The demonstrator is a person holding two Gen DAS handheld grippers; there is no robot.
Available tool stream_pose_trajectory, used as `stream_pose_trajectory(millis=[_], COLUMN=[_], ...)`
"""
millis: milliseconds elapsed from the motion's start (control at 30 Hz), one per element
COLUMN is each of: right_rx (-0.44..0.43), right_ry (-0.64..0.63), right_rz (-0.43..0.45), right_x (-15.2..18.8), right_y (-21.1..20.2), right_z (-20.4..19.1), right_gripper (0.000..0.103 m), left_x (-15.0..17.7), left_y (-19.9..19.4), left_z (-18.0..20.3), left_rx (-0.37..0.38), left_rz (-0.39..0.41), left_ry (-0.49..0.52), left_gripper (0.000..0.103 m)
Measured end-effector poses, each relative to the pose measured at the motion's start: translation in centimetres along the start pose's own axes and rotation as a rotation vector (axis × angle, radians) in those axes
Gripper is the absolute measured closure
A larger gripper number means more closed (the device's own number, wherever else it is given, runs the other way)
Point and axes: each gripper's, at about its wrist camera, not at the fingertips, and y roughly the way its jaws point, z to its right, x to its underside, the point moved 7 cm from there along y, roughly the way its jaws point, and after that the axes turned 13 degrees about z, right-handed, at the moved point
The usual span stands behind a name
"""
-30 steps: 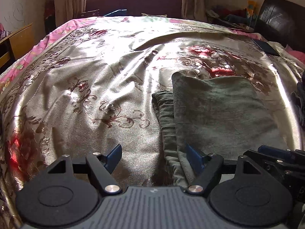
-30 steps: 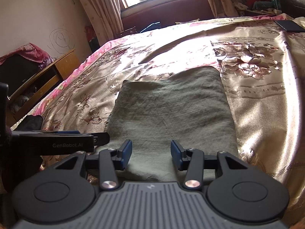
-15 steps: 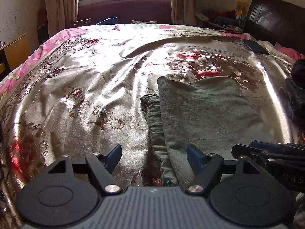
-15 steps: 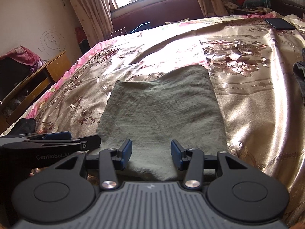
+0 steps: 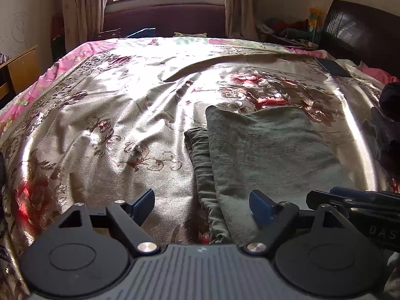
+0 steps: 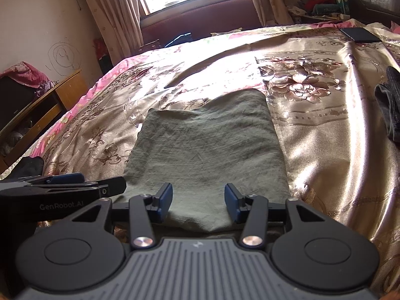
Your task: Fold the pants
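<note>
Both claws are hovering empty over the folded pants (image 6: 205, 150) at frame centre on the bed (image 6: 325, 130): left claw (image 5: 202, 206) has just been opening wider, right claw (image 6: 198, 200) parted. Folding appears nearly complete.

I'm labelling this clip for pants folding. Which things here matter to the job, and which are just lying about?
Job:
- green pants, folded on the bedspread
- left tongs, open
- right tongs, open

Lying about:
- dark phone
- dark clothes at the bed's right edge
- wooden desk
</note>
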Motion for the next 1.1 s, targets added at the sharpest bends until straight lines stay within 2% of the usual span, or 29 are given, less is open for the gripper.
stream_pose_trajectory(millis=[167,333,433,600,967,1100], right_rx=[0.01,0.008,0.01,0.004,0.015,0.018], right_ry=[-0.005,-0.018,-0.021,-0.025,-0.006,0.005], right_rz=[-0.009,-0.011,-0.015,-0.017,-0.008,-0.011], right_x=[0.1,0.2,0.3,0.4,0.3,0.4], right_y=[0.1,0.1,0.2,0.0,-0.7,-1.0], right_z=[0.0,-0.2,-0.2,-0.4,-0.5,-0.5], right_gripper=[0.056,0.056,0.056,0.056,0.056,0.056], left_x=[0.0,0.5,0.4,0.5,0.7,0.8], left_y=[0.0,0.3,0.0,0.1,-0.2,-0.1], left_z=[0.0,0.9,1.2,0.9,1.0,0.9], left_rx=[0.012,0.013,0.005,0.043,0.05,0.028], left_rz=[-0.004,-0.044,-0.033,-0.054,-0.067,-0.091], left_ry=[-0.013,0.032,0.06,0.004,-0.021,-0.03], left_gripper=[0.008,0.007,0.007,0.007,0.007,0.0])
